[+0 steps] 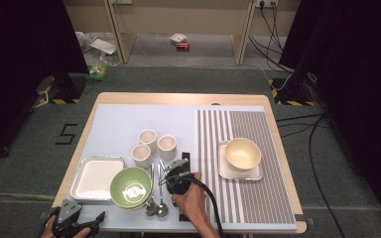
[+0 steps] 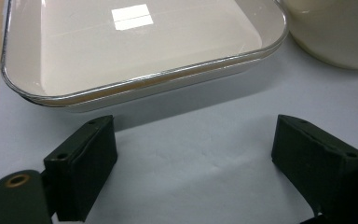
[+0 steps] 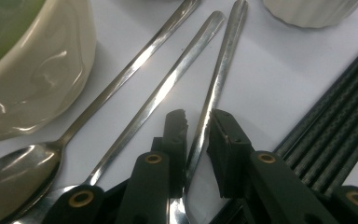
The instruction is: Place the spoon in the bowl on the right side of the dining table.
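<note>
Taking the green-glazed, cream-sided ceramic bowl (image 1: 131,187) as your reference and working left to right.

Left of the bowl, and nearer you, your left gripper (image 1: 77,221) rests at the table's near edge with its jaws spread wide and nothing between them. It points at the shallow cream rectangular tray with the metal rim (image 1: 97,177), which sits touching or just beside the bowl's left side. I judge this hand to be parked clear of the work.

Just right of the bowl lie three long-handled steel spoons, bowls toward you, handles fanning away. Your right gripper (image 1: 176,174) sits over them, jaws narrow, straddling the handle of the rightmost steel spoon (image 3: 219,79). A sliver of gap shows at each pad, so I cannot confirm firm pressure; I judge it a pick just being taken or let go. Right of the gripper lie black ribbed chopsticks (image 3: 335,116).

Beyond the bowl stand three small cream ribbed cups (image 1: 154,144); well to its right, a cream bowl on a square cream plate (image 1: 240,154).

The high view gives the layout but blurs the spoons together; the right gripper view separates all three handles and shows which one you straddle. The left gripper view (image 2: 193,154) confirms bare mat between those jaws.
</note>
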`<state>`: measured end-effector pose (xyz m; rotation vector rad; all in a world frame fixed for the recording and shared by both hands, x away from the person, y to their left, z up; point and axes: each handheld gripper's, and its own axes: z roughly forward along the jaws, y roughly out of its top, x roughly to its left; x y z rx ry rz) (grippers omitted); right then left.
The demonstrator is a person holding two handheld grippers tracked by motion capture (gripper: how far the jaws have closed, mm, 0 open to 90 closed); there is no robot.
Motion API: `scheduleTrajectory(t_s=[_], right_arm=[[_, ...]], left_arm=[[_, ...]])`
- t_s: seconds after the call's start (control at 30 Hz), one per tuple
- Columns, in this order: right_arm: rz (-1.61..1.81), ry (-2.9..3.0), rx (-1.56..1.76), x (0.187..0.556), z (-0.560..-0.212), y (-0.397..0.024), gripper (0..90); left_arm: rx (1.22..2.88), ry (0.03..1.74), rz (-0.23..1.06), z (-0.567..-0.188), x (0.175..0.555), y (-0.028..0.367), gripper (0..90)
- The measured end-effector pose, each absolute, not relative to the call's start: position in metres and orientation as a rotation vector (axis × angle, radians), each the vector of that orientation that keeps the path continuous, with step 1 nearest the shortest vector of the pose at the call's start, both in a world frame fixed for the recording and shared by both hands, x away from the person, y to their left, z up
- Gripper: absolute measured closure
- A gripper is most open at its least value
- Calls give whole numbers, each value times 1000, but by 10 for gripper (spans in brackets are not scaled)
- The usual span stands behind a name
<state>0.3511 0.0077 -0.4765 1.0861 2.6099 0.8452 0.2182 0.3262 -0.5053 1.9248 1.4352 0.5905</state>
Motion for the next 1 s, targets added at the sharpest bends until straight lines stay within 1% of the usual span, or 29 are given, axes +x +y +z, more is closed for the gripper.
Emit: scheduleTrajectory(t_s=[0.1,0.63,1.0], right_arm=[[838,2608,1065,352,-476,9,835],[930,2555,1191,368,-476,-3,869],[924,2548,1126,364,-469,-1,898]], left_arm=[[1919,1439,586,-505,219,326,128],[1923,1436,586,-505,219,326,128],[1924,1436,586,-505,219,326,128]])
